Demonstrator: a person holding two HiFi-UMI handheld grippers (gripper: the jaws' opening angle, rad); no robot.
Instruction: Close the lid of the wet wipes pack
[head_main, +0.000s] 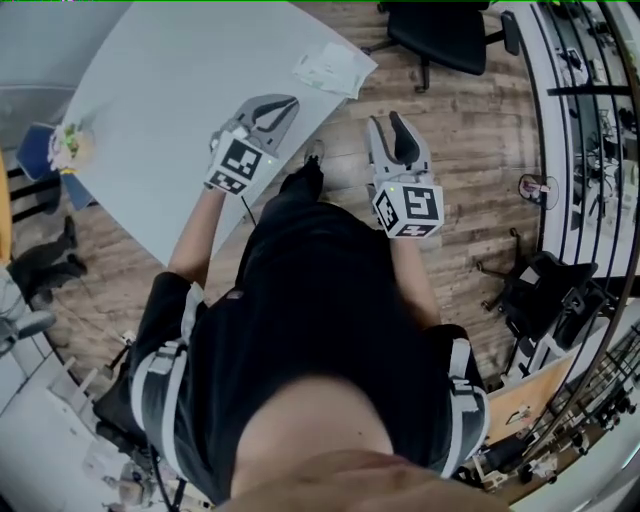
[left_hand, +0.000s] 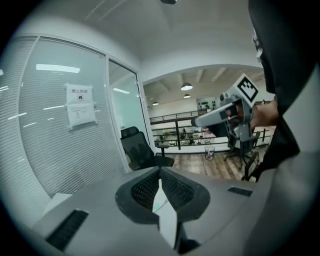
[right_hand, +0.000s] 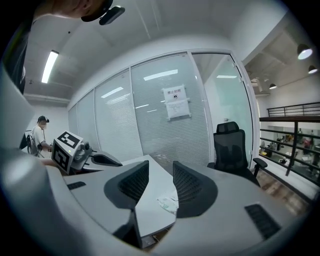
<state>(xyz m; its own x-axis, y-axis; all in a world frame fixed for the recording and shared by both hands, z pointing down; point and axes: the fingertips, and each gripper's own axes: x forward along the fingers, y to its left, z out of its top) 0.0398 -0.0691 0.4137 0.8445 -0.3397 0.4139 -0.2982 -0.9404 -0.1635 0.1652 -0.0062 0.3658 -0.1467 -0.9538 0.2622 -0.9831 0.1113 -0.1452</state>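
Observation:
The wet wipes pack (head_main: 331, 68) is a flat white packet lying near the far right corner of the grey table (head_main: 170, 90). I cannot make out its lid. My left gripper (head_main: 291, 103) is shut and empty, held over the table's near edge, short of the pack. The right gripper (head_main: 386, 119) is open and empty over the wooden floor just off the table's edge. In the right gripper view the pack (right_hand: 168, 202) shows some way off on the table, between my open jaws. In the left gripper view the shut jaws (left_hand: 160, 169) leave only a pale sliver of table visible.
A black office chair (head_main: 440, 32) stands past the table's far corner, close to the pack. A glass partition with a paper notice (right_hand: 176, 102) lies beyond. A railing (head_main: 585, 130) runs along the right. A blue item with a cup (head_main: 62, 150) sits by the table's left edge.

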